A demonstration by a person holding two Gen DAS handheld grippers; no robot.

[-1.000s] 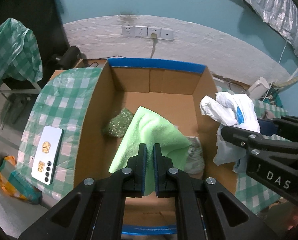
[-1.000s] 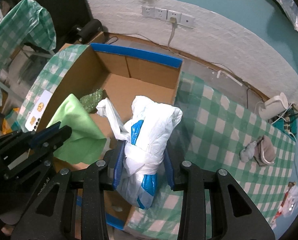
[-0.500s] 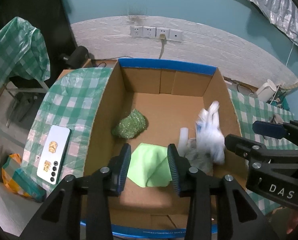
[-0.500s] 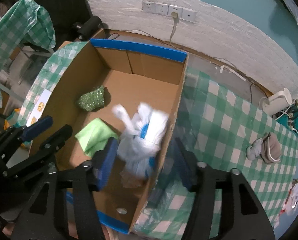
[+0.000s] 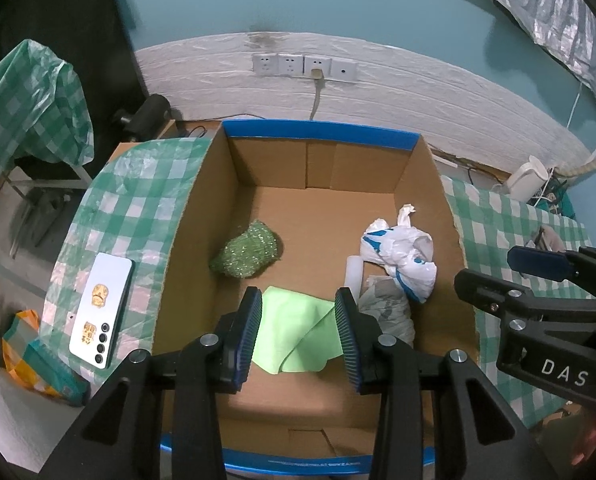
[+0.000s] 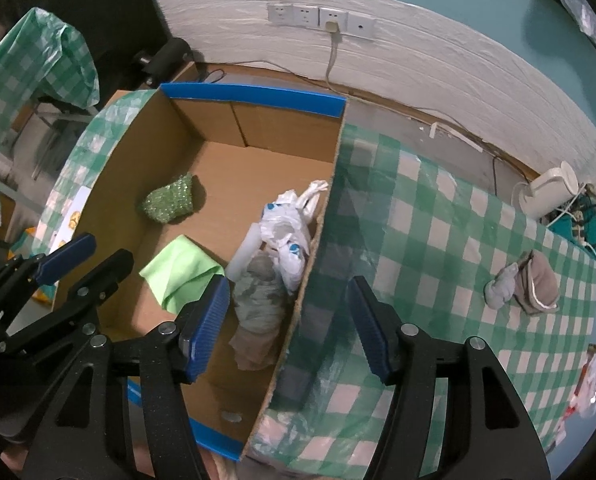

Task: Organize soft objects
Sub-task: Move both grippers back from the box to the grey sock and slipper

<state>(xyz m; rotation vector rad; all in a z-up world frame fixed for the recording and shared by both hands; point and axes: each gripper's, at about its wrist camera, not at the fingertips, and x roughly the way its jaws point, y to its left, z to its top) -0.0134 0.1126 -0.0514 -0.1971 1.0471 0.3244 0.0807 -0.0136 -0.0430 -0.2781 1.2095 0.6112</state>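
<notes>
An open cardboard box with blue-taped rims stands on a green checked tablecloth. On its floor lie a light green cloth, a glittery green scrubber, a knotted white and blue plastic bag and a grey bundle. My left gripper hangs open above the green cloth, touching nothing. My right gripper is open above the box's right wall, over the bag and the grey bundle. Nothing sits between either pair of pads.
A white phone lies on the cloth left of the box. Right of the box, grey soft pieces lie on the tablecloth, with a white device at the far edge and a small white packet at the right edge. Wall sockets are behind.
Both grippers opened. The green cloth fell from the left one and the plastic bag from the right one; both now lie on the box floor.
</notes>
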